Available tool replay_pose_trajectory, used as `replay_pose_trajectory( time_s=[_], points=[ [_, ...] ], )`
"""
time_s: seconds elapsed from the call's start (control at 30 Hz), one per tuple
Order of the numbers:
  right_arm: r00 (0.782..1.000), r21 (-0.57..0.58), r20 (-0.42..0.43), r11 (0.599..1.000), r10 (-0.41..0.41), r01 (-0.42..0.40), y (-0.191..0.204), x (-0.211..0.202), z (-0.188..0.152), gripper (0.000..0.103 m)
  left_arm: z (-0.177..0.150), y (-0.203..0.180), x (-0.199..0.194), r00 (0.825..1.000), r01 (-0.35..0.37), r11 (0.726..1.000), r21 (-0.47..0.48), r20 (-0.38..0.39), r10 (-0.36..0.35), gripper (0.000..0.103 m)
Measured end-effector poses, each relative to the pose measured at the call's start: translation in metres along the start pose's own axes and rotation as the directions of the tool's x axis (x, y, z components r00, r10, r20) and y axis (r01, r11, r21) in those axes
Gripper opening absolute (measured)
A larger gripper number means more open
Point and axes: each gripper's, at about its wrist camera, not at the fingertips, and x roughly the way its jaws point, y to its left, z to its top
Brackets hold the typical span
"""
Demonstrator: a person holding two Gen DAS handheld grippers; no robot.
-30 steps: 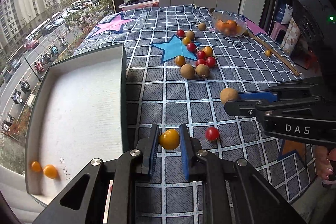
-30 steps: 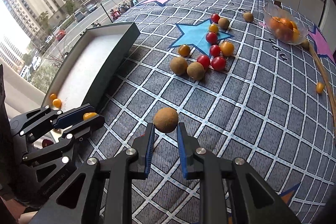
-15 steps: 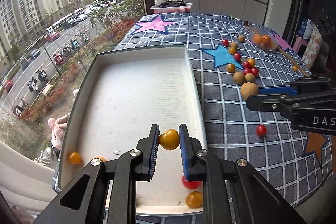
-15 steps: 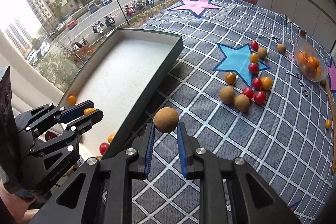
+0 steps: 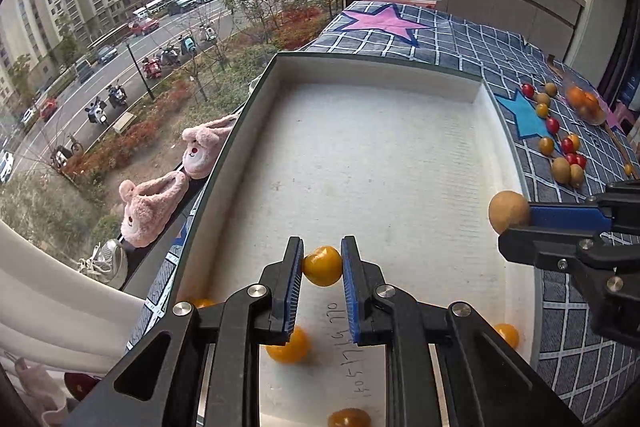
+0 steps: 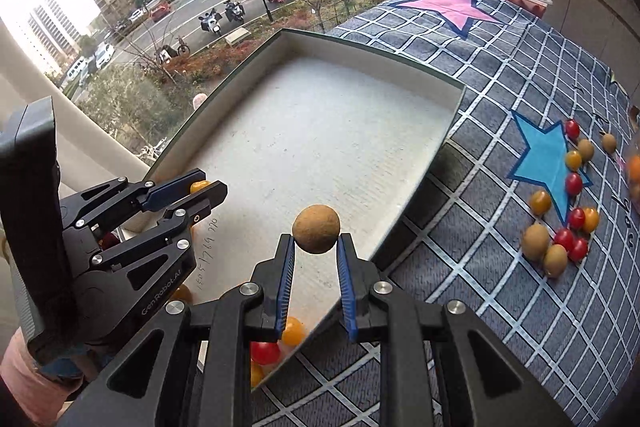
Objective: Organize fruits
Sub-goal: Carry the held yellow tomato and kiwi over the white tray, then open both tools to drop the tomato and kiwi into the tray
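Yellow tomato (image 5: pixel 322 265) pinched in left gripper (image 5: pixel 321 269) jaws above white tray (image 5: pixel 376 67) | right gripper (image 6: pixel 315 247) jaws pinching brown fruit (image 6: pixel 316 228) over tray edge

Both loaded grippers, left (image 5: pixel 321 264) and right (image 6: pixel 316 247), now over the box (image 5: pixel 440 75), off the cloth.

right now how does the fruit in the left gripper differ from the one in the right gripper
The yellow tomato in the left gripper is smooth, glossy and orange-yellow; the brown fruit in the right gripper is matte, rough and tan. The brown fruit looks larger than the yellow tomato. The yellow tomato hangs over the tray floor; the brown fruit is near its edge. Both are round and pinched at the fingertips.
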Motion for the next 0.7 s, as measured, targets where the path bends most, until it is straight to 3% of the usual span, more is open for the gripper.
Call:
replay_pose_trajectory(
  time_s=[0.33,0.6,0.63,0.7],
  points=[
    [0.997,-0.008,-0.07,1.0,-0.014,0.013,0.003,0.035,0.005,0.023,-0.001,0.007,0.014,1.0,-0.012,1.0,-0.009,-0.026,0.011,0.021],
    [0.997,-0.055,-0.064,0.998,-0.047,0.044,0.012,0.039,0.004,0.024,0.0,0.003,0.015,0.999,-0.03,0.999,0.014,-0.016,0.03,0.021],
    [0.997,-0.058,-0.066,0.997,-0.047,0.043,0.012,0.039,0.003,0.026,0.001,0.004,0.015,0.999,-0.032,0.999,0.013,-0.016,0.032,0.021],
    [0.997,-0.051,-0.068,0.998,-0.038,0.034,0.012,0.036,0.002,0.042,0.001,0.005,0.015,0.999,-0.043,0.999,0.005,-0.017,0.043,0.021]
  ],
)
